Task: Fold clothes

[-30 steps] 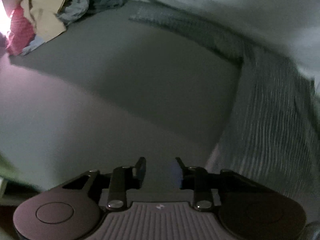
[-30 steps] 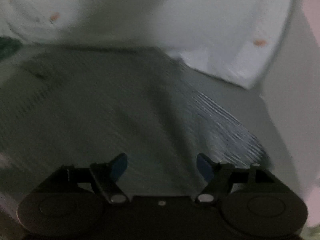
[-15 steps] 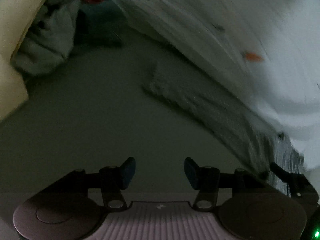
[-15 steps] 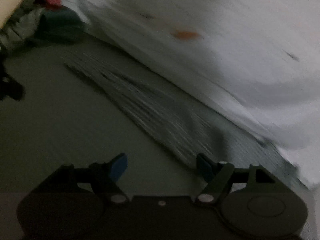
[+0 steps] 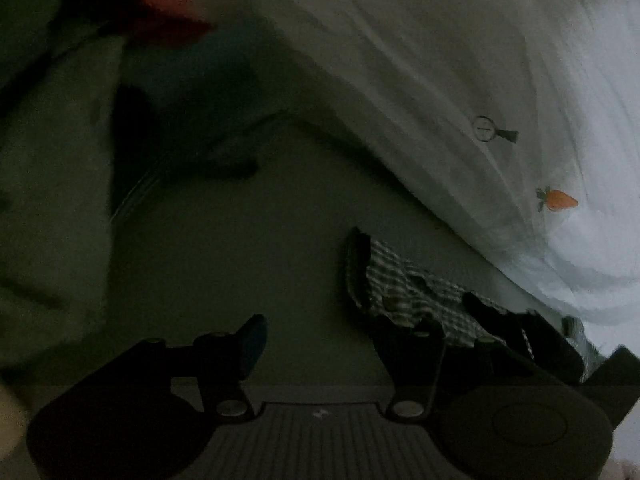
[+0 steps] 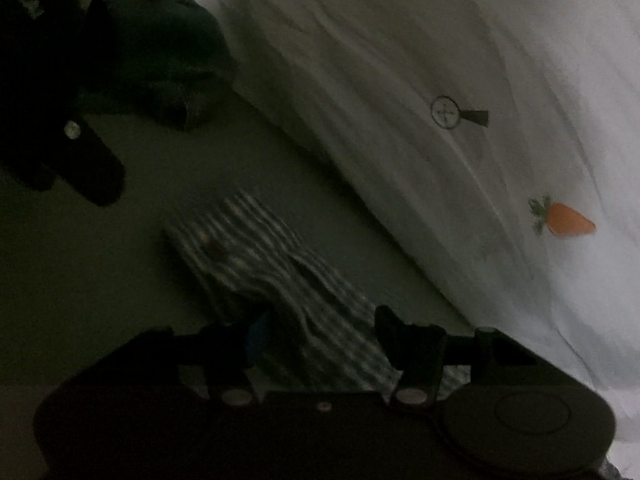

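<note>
A: What is lying in the dark here?

B: A striped cloth (image 6: 264,264) is lying on the grey sheet (image 6: 100,280), in the lower middle of the right view. In the left view the cloth (image 5: 400,280) is sitting at lower right, and its far end is hiding behind the grippers.

A: Is the right gripper (image 6: 320,332) holding it?

B: Its jaws are closing, and the cloth is running between them. It is too dark to tell if the pads are pressing on it.

A: And the left gripper (image 5: 316,332)?

B: Its jaws are standing apart over bare sheet, with nothing between them. Its right finger is sitting just beside the cloth's end.

A: What else is showing?

B: A white blanket (image 6: 440,80) with a little carrot (image 6: 568,220) is filling the upper right. Dark clothes (image 6: 152,52) are piling up at upper left, cut off by the edge, with something red (image 5: 160,4) on top. That corner is too dark to make out well.
</note>
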The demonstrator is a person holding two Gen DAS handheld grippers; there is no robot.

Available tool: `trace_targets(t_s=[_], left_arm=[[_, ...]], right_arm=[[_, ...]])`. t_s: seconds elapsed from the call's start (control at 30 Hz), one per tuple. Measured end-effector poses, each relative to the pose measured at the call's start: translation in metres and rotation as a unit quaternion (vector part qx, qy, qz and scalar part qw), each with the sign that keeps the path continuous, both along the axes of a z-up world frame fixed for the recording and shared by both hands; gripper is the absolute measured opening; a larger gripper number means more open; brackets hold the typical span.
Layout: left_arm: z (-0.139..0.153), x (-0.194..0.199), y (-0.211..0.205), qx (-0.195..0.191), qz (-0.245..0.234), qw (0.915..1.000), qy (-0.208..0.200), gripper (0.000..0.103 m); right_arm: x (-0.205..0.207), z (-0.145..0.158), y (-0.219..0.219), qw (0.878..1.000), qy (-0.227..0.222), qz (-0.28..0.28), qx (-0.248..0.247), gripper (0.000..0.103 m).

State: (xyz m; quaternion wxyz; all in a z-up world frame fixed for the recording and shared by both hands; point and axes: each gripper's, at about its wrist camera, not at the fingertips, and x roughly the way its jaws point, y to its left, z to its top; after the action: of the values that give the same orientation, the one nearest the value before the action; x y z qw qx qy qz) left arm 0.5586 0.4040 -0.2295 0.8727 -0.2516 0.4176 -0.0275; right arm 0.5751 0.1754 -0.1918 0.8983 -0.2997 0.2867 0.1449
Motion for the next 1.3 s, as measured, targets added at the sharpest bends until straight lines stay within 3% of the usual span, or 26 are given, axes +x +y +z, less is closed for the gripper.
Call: trace_targets(t_s=[0.07, 0.1, 0.13, 0.2, 0.27, 0.33, 0.4, 0.5, 0.63, 0.7, 0.77, 0.83, 0.87, 0.93, 0.97, 1.13, 1.23, 1.3], left_arm=[[0.006, 0.01, -0.001, 0.008, -0.015, 0.9997, -0.018, 0.06], [0.01, 0.012, -0.001, 0.008, -0.02, 0.9994, -0.027, 0.06], [0.014, 0.015, 0.0, 0.005, -0.025, 0.999, -0.038, 0.06], [0.024, 0.02, 0.004, -0.001, -0.031, 0.9978, -0.059, 0.06], [0.034, 0.023, 0.007, -0.002, -0.034, 0.9966, -0.075, 0.06], [0.046, 0.022, 0.012, 0.003, -0.038, 0.9953, -0.089, 0.06], [0.061, 0.018, 0.019, 0.008, -0.038, 0.9934, -0.108, 0.06], [0.088, 0.008, 0.035, 0.001, -0.023, 0.9892, -0.145, 0.061], [0.116, -0.006, 0.059, -0.013, 0.002, 0.9825, -0.186, 0.071], [0.122, -0.013, 0.066, 0.0, 0.013, 0.9808, -0.195, 0.074], [0.123, -0.018, 0.066, 0.017, 0.018, 0.982, -0.187, 0.075], [0.122, -0.025, 0.064, 0.028, 0.015, 0.9842, -0.174, 0.075], [0.123, -0.031, 0.062, 0.03, 0.011, 0.9851, -0.169, 0.075], [0.122, -0.041, 0.052, 0.021, 0.005, 0.9871, -0.159, 0.077], [0.121, -0.046, 0.047, 0.014, 0.001, 0.9882, -0.153, 0.078], [0.113, -0.07, 0.01, -0.033, -0.028, 0.9915, -0.123, 0.078], [0.109, -0.085, -0.022, -0.033, -0.051, 0.9926, -0.105, 0.079], [0.104, -0.096, -0.047, -0.022, -0.065, 0.9937, -0.089, 0.082]], right_arm=[[0.011, 0.001, 0.003, 1.0, 0.011, -0.007, 0.019, 0.041], [0.016, 0.001, 0.005, 0.999, 0.017, -0.011, 0.029, 0.017], [0.025, 0.002, 0.005, 0.997, 0.041, -0.026, 0.06, 0.004], [0.031, 0.006, 0.001, 0.987, 0.07, -0.077, 0.119, 0.002], [0.041, 0.011, -0.012, 0.965, 0.109, -0.13, 0.199, 0.002], [0.052, 0.015, -0.029, 0.925, 0.157, -0.181, 0.294, 0.002], [0.064, 0.019, -0.045, 0.871, 0.202, -0.23, 0.384, 0.002], [0.072, 0.033, -0.025, 0.854, 0.218, -0.208, 0.425, 0.002], [0.078, 0.057, 0.036, 0.84, 0.238, -0.137, 0.467, 0.002], [0.078, 0.065, 0.062, 0.847, 0.237, -0.109, 0.463, 0.003], [0.077, 0.065, 0.082, 0.865, 0.241, -0.108, 0.428, 0.011], [0.073, 0.058, 0.086, 0.867, 0.261, -0.111, 0.409, 0.019], [0.069, 0.058, 0.082, 0.864, 0.269, -0.113, 0.41, 0.026], [0.056, 0.061, 0.064, 0.864, 0.269, -0.121, 0.409, 0.062], [0.046, 0.066, 0.05, 0.865, 0.264, -0.12, 0.409, 0.065], [-0.025, 0.089, -0.039, 0.878, 0.236, -0.136, 0.393, 0.073], [-0.09, 0.098, -0.103, 0.907, 0.202, -0.169, 0.329, 0.073], [-0.144, 0.094, -0.138, 0.931, 0.182, -0.198, 0.247, 0.072]])
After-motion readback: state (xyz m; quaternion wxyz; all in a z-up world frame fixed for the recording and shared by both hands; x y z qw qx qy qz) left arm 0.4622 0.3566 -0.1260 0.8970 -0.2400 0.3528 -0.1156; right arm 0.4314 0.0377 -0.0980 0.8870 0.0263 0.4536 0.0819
